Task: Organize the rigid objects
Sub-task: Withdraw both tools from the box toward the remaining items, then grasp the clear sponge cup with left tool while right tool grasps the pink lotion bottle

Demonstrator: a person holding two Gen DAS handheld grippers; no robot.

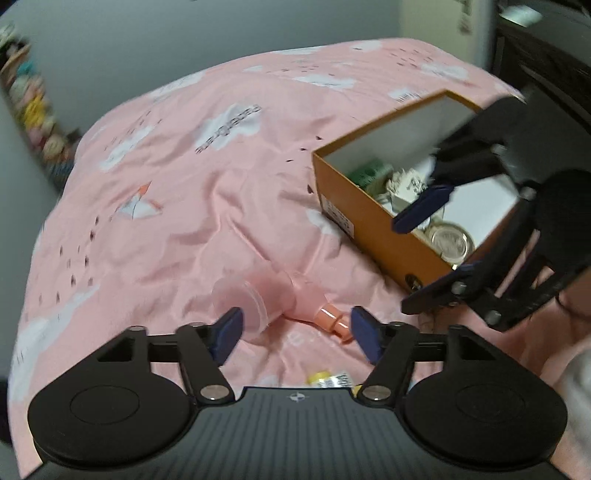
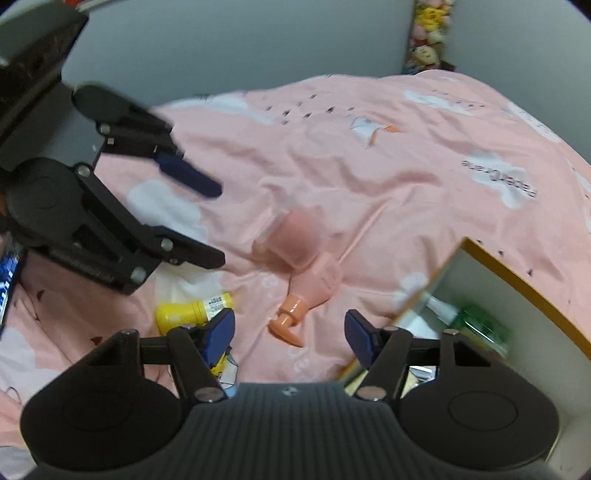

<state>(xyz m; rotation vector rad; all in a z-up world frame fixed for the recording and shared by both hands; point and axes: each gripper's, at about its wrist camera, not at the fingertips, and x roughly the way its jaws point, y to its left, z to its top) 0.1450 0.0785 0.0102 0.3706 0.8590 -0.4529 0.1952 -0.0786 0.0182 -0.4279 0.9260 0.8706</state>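
Observation:
A pink pump bottle with a clear cap (image 1: 273,299) lies on its side on the pink bedspread, its nozzle toward me. My left gripper (image 1: 295,332) is open and empty, its fingers on either side of the bottle, just short of it. The bottle also shows in the right wrist view (image 2: 306,266). My right gripper (image 2: 290,334) is open and empty, hovering by the near corner of the orange cardboard box (image 1: 369,218). In the left wrist view the right gripper (image 1: 424,254) hangs over that box. A yellow bottle (image 2: 192,312) lies near the right gripper's left finger.
The box (image 2: 532,288) holds several small items, among them a green pack (image 1: 369,173) and a round metal lid (image 1: 452,242). The left gripper shows at the left of the right wrist view (image 2: 207,225). Grey walls stand behind the bed (image 1: 184,184). Stuffed toys (image 2: 428,33) sit at the far corner.

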